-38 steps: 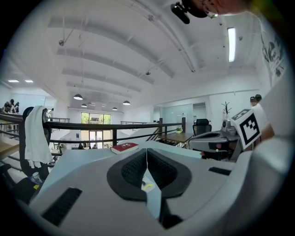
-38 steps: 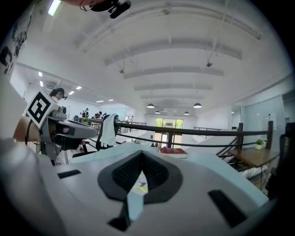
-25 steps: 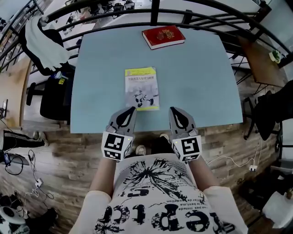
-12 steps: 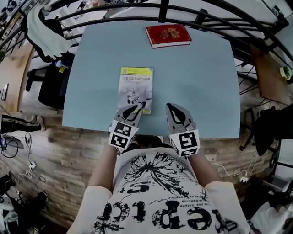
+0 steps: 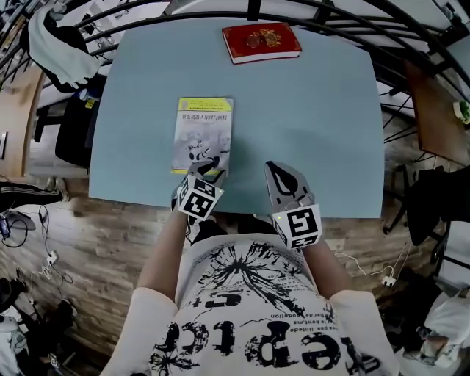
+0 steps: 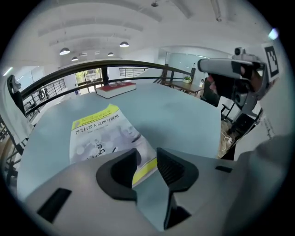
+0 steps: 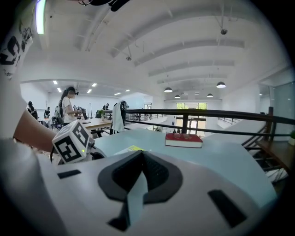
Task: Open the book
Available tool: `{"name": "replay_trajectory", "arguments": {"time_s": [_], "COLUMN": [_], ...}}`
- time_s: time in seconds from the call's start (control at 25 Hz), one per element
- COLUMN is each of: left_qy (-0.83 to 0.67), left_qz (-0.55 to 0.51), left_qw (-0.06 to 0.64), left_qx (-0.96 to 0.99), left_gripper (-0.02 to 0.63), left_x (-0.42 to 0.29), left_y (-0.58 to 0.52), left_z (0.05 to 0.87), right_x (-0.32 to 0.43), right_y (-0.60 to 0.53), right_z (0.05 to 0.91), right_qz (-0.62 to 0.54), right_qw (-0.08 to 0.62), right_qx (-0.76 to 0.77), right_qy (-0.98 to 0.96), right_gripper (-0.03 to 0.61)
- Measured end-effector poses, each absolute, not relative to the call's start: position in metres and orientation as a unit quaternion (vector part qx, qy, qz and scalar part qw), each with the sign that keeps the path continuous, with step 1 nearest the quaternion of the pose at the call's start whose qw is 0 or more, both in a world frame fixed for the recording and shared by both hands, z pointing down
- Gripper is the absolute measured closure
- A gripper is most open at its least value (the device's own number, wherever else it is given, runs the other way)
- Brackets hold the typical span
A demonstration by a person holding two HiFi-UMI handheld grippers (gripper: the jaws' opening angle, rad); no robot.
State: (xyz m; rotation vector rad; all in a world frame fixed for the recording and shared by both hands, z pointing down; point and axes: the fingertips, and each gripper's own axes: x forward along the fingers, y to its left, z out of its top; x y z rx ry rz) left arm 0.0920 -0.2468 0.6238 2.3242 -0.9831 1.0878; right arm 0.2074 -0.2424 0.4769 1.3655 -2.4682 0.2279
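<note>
A thin book [image 5: 203, 136] with a white and yellow cover lies closed on the pale blue table [image 5: 316, 132], near its front edge. My left gripper [image 5: 208, 174] points steeply down at the book's near right corner. In the left gripper view its jaws [image 6: 146, 159] have just been opening and stand apart. The corner's yellow band [image 6: 144, 168] shows in the gap, and neither pad presses on it. My right gripper [image 5: 278, 171] hovers to the book's right over bare table, its jaws [image 7: 142, 155] shut on nothing.
A closed red book [image 5: 261, 42] lies at the table's far edge. A black railing [image 5: 345, 15] curves round the far side. A chair draped with a white garment [image 5: 57, 45] stands at the left. The table's near edge runs just under both grippers.
My left gripper has moved forward and down onto the book's near right corner, tipping steeply, and its jaws have gone from shut to open. The right gripper has moved forward over the table edge.
</note>
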Motion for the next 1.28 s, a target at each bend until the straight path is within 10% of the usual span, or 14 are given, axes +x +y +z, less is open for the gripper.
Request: {"name": "replay_trajectory", "arguments": {"time_s": [1.28], "left_qy": [-0.351], "left_qz": [0.350], "left_qw": [0.192], "left_qx": [0.847], "left_gripper": [0.578], "left_x": [0.061], "left_y": [-0.262], "left_z": [0.599], "right_x": [0.161], "right_y": [-0.237], "right_z": [0.459], "right_qz": [0.054], "right_qw": [0.154], "right_qx": [0.476], "right_qy": [-0.864], "right_gripper": [0.568]}}
